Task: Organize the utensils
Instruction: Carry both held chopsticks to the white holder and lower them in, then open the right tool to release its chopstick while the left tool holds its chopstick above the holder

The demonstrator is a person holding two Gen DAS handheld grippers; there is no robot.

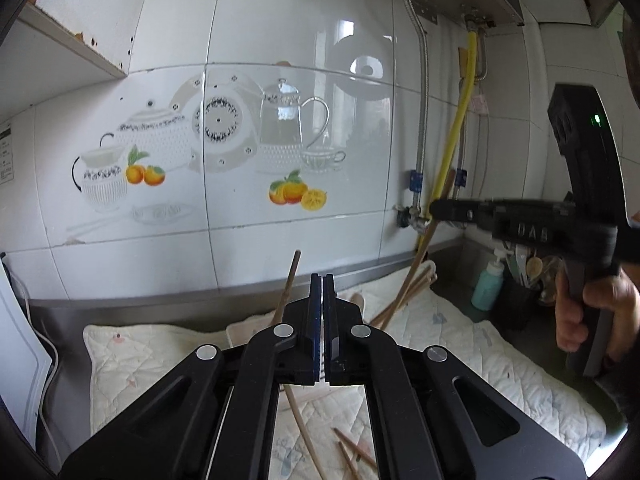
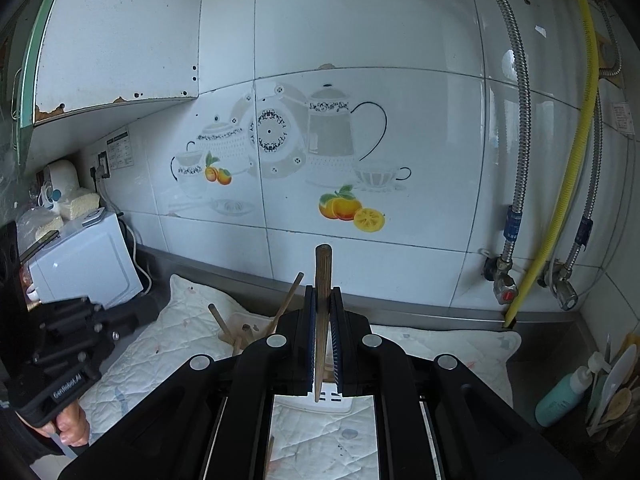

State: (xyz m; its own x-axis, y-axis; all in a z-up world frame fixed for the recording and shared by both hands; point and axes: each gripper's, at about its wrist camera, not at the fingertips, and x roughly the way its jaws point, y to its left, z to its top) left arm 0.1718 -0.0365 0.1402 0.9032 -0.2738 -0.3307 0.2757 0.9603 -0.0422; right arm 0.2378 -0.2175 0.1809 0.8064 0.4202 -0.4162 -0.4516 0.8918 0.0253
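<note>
A stainless-steel kitchen counter (image 1: 120,304) runs along a wall of glossy white tiles (image 2: 360,40) printed with teapots, plates and oranges (image 2: 344,208). A quilted cream cloth (image 1: 460,336) is spread over the counter, and loose wooden chopsticks (image 1: 352,452) lie scattered on it at odd angles.

The right gripper (image 2: 323,300) is clenched on a single wooden chopstick (image 2: 322,272), which stands nearly upright between its blue-lined pads, the blunt end rising above the fingertips and the thin end hanging just above a small white slotted piece (image 2: 330,398) on the cloth. The left gripper (image 1: 322,280) is pressed fully closed with nothing visible between its pads; a stick (image 1: 292,276) rises behind it from the cloth. Each tool is held by a person's hand (image 1: 576,312) at its grip.

In the right corner, braided metal hoses (image 2: 520,120) and a yellow corrugated gas hose (image 2: 576,160) drop to valves (image 2: 504,284) at the counter's back edge. Below them stand a teal pump bottle (image 2: 564,396) and a dark holder (image 1: 520,296) crowded with spoons and utensils. At the left end sits a white appliance (image 2: 84,260) with bags piled on top, under a wall cabinet (image 2: 120,40) rusted along its bottom edge.
</note>
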